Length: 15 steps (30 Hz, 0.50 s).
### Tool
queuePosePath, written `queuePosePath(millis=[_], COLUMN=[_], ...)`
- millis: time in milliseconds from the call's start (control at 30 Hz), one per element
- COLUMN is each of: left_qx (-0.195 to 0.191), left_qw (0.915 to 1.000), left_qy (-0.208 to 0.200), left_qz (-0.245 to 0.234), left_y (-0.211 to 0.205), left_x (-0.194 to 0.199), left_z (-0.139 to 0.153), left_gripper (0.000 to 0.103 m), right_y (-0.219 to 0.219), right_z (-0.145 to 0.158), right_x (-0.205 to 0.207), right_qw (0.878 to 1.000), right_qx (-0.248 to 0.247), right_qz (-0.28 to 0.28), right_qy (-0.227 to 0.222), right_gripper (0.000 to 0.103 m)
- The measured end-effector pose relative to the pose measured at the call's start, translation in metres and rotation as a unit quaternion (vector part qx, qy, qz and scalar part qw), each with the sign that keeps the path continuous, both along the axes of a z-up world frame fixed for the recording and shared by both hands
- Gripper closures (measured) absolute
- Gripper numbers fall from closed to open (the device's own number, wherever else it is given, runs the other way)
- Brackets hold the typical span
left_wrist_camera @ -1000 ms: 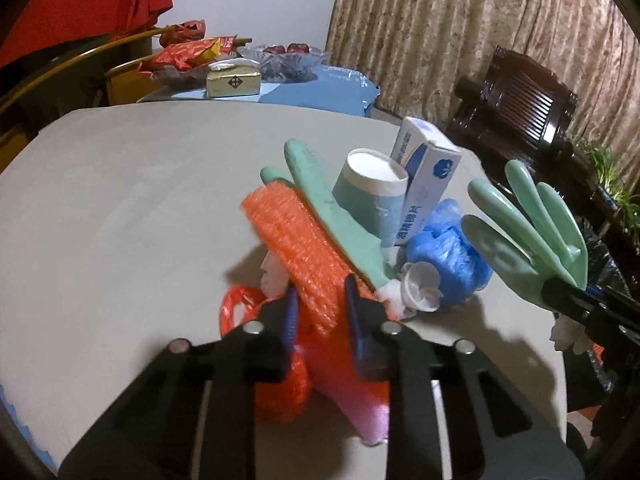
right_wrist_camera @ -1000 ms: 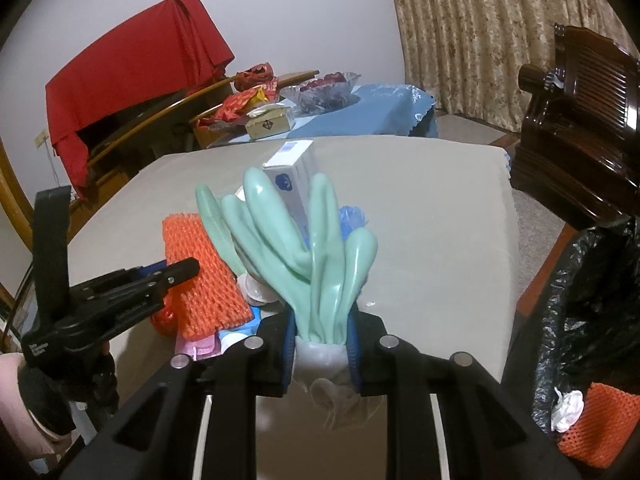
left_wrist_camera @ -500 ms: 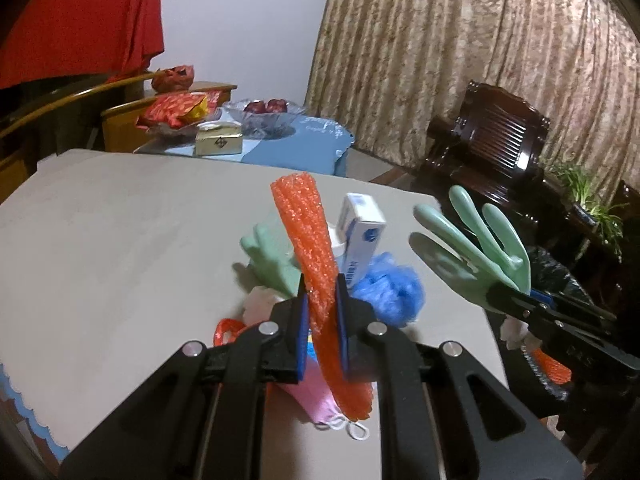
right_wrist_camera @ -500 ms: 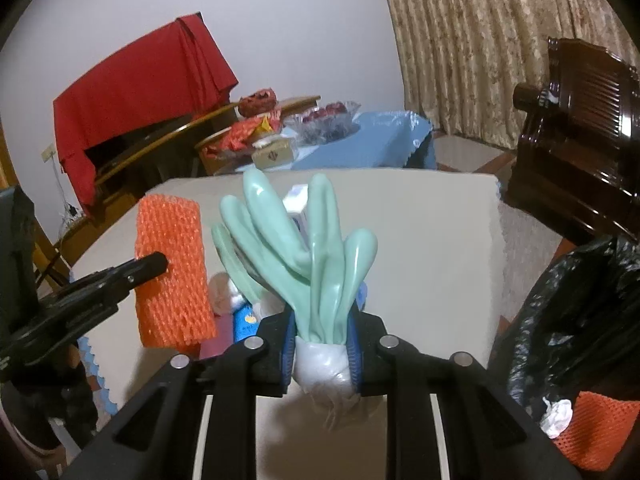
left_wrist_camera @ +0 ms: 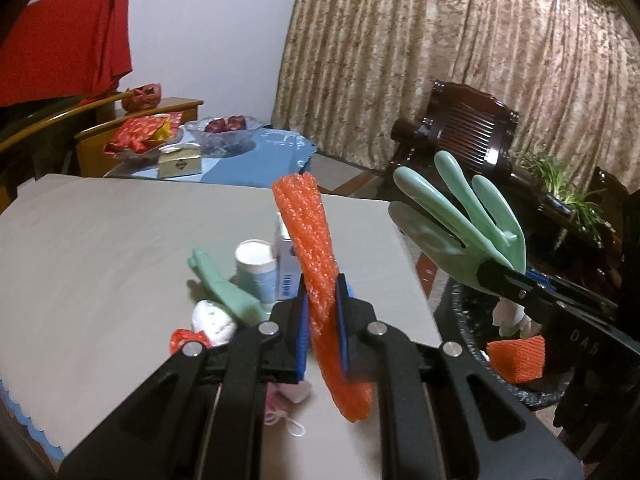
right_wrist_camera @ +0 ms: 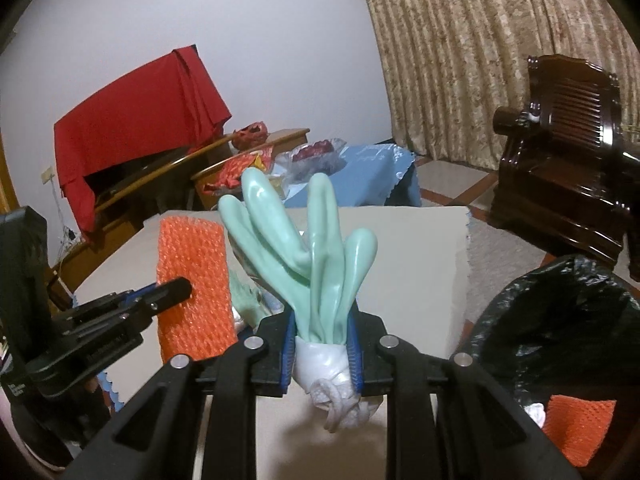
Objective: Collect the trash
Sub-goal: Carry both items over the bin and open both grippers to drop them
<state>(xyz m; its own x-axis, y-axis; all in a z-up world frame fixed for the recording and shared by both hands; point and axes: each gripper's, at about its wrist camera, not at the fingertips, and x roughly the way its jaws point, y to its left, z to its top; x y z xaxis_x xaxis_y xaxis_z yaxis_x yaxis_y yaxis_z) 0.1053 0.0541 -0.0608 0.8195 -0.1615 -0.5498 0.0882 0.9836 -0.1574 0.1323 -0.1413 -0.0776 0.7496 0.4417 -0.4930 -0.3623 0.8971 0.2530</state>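
My left gripper (left_wrist_camera: 321, 300) is shut on an orange foam net sleeve (left_wrist_camera: 312, 248) and holds it upright above the table. It shows in the right wrist view too (right_wrist_camera: 192, 280). My right gripper (right_wrist_camera: 320, 332) is shut on a mint-green rubber glove (right_wrist_camera: 316, 252), held in the air near the table's right edge; the glove also shows in the left wrist view (left_wrist_camera: 456, 224). A black-lined trash bin (right_wrist_camera: 560, 320) stands at the right, with another orange net (right_wrist_camera: 576, 428) inside. A second green glove (left_wrist_camera: 224, 284), a paper cup (left_wrist_camera: 256, 268), a white carton (left_wrist_camera: 282, 256) and a white wad (left_wrist_camera: 212, 320) lie on the table.
The beige table (left_wrist_camera: 100, 260) ends at its right edge beside the bin. A pink mask (left_wrist_camera: 284, 396) and a red-orange bag (left_wrist_camera: 184, 340) lie under my left gripper. A dark wooden chair (left_wrist_camera: 460, 136) and a blue side table (left_wrist_camera: 256, 152) with a fruit bowl stand behind.
My left gripper has lifted the orange net off the pile and carried it up and right. My right gripper has risen with the glove toward the bin.
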Motion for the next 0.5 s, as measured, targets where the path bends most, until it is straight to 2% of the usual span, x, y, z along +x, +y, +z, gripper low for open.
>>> queuePosePath(millis=[500], left_qx=[-0.003], left_qw=[0.997], left_qy=[-0.01], left_qz=[-0.077], left_y=[-0.073], left_x=[0.005], left_z=[0.008], left_gripper=[0.092], right_y=[-0.076], right_z=[0.012], right_x=[-0.027], right_qw=[0.997], right_qx=[0.006], right_qz=[-0.081], right_qy=[-0.011], right_gripper=[0.081])
